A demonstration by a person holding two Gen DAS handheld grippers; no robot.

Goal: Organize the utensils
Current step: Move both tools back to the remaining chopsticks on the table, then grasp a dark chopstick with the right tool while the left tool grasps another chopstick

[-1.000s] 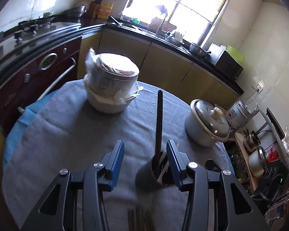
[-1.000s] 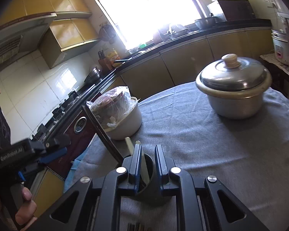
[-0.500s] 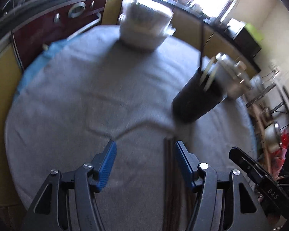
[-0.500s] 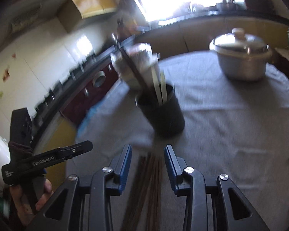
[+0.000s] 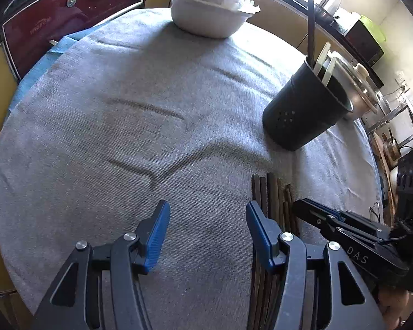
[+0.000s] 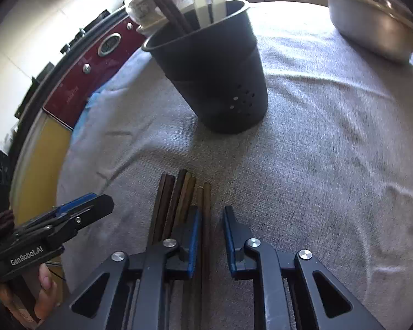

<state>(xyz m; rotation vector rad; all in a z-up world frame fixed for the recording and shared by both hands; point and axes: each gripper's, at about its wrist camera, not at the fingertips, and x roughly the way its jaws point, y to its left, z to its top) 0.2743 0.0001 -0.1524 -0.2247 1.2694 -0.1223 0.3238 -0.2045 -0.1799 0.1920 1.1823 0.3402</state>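
slim dark wooden chopsticks (image 6: 179,206) lie near on ribbed grey cloth (image 6: 316,151); round black perforated holder (image 6: 214,82) beyond. right gripper (image 6: 209,236) closing, one stick between its jaws; left gripper (image 5: 206,233), "genrobot.ai", closing, empty.

You're in a home kitchen: red oven (image 5: 68,13) upper left, yellow cabinets (image 5: 283,27) along the top, lidded metal pot (image 6: 371,19) upper right on a cloth-covered table (image 5: 124,110), w/ tiled wall (image 6: 22,46) at left.

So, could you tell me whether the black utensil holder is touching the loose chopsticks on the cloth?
Apart. The right wrist view shows bare grey cloth between the base of the utensil holder and the tips of the chopsticks.
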